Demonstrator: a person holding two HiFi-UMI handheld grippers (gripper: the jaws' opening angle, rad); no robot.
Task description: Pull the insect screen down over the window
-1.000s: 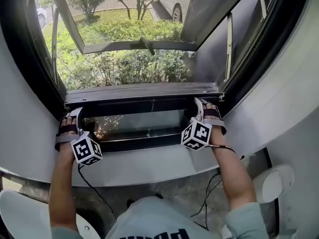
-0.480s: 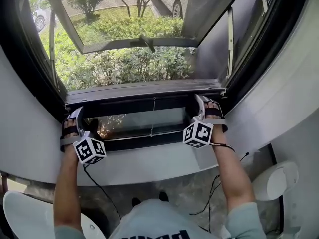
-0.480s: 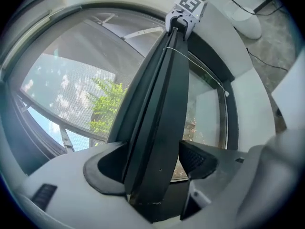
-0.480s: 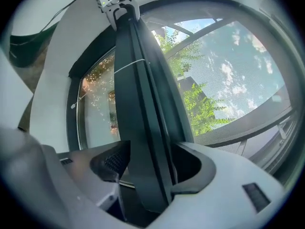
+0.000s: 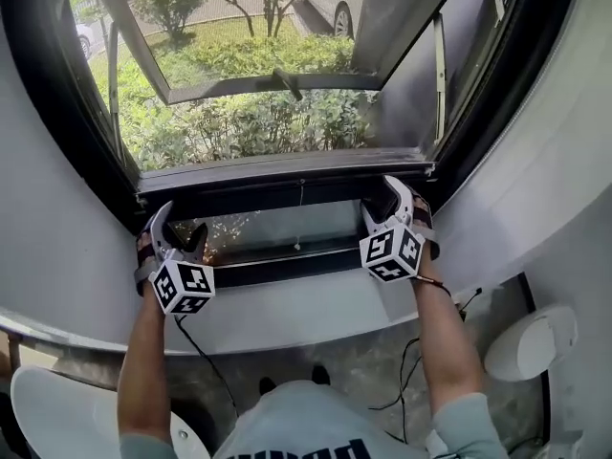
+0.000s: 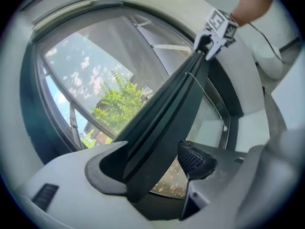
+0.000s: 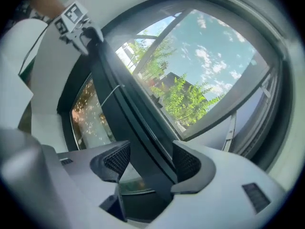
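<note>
**A:** Where does the screen stand at this point?

**B:** Its dark pull bar (image 5: 251, 195) lies low down. It is tucked just under the grey cross rail (image 5: 287, 165) and above the lower pane (image 5: 277, 232). A thin cord (image 5: 298, 220) hangs from its middle. Whether mesh is stretched above the bar cannot be made out against the greenery (image 5: 249, 127).

**A:** And the grippers?

**B:** The left gripper (image 5: 177, 223) straddles the bar's left end and the right gripper (image 5: 384, 199) its right end. Neither clamps it. On the left, the bar leans on one jaw while the textured pad (image 6: 193, 157) opposite stands clear of it. Those jaws are wide apart, though they have just been closing a touch. On the right, the jaws have just been opening and stand about as wide as they go. The bar runs loose between the two pads (image 7: 187, 163), with a gap showing on one side.

**A:** Which step does that look like?

**B:** Probably the end of the pull. The bar seems to be at its stop, and the person appears to be slackening the hold.

**A:** How is that done well?

**B:** The person should make sure the bar sits level and is caught at both ends before letting go. A sprung screen would likely run back if one end were free. Both grippers should then back straight off the bar together, without twisting it. They should also keep clear of the cord.
</note>
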